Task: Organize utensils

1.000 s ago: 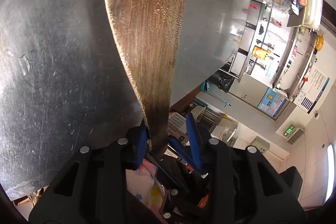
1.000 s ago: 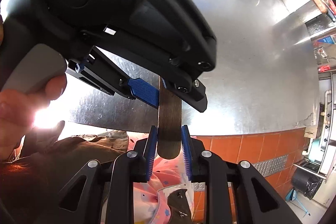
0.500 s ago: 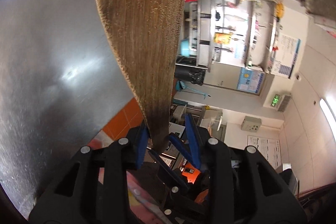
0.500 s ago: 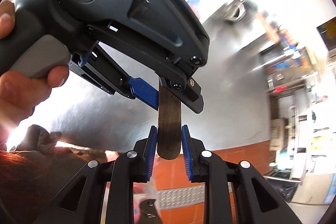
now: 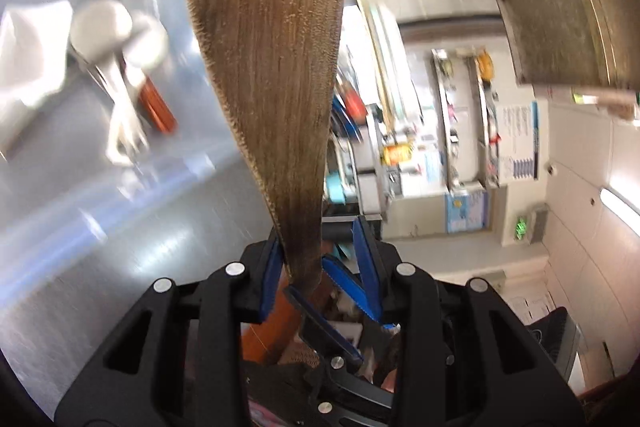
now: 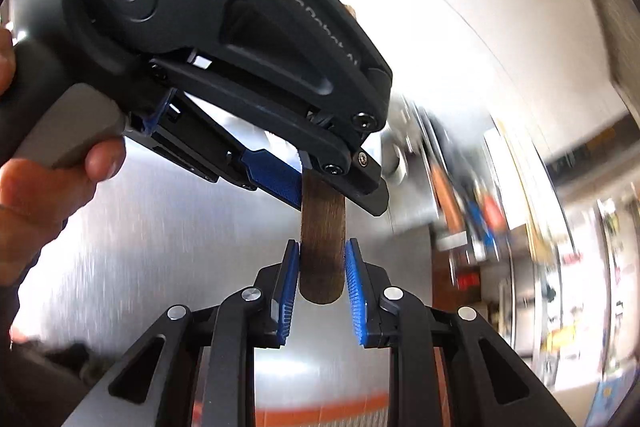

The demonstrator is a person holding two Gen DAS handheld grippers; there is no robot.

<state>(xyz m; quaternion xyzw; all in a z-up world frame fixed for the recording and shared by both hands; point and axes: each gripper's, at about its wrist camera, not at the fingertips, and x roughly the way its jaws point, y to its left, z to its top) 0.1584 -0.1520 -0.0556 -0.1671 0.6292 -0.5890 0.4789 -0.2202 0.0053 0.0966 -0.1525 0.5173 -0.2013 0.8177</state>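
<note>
A wooden spatula (image 5: 264, 47) is held by both grippers at once. In the left wrist view its broad blade rises out of my left gripper (image 5: 316, 235), which is shut on the narrow neck. The right wrist view shows the same left gripper (image 6: 332, 195) from the side, clamped across the handle. Below it the rounded handle end (image 6: 322, 267) sits between the blue pads of my right gripper (image 6: 323, 247), shut on it. A person's hand (image 6: 48, 195) grips the left tool.
A steel counter (image 5: 80, 227) lies below. On it are blurred white ladles (image 5: 116, 39), a red-handled utensil (image 5: 158, 103) and a white cloth (image 5: 28, 59). Cluttered kitchen shelves (image 5: 460, 131) stand at the right, with a tiled wall behind.
Both grippers have risen together with the spatula and turned. The bare steel surface has given way to the ladles, shelves and wall. Neither grip has changed.
</note>
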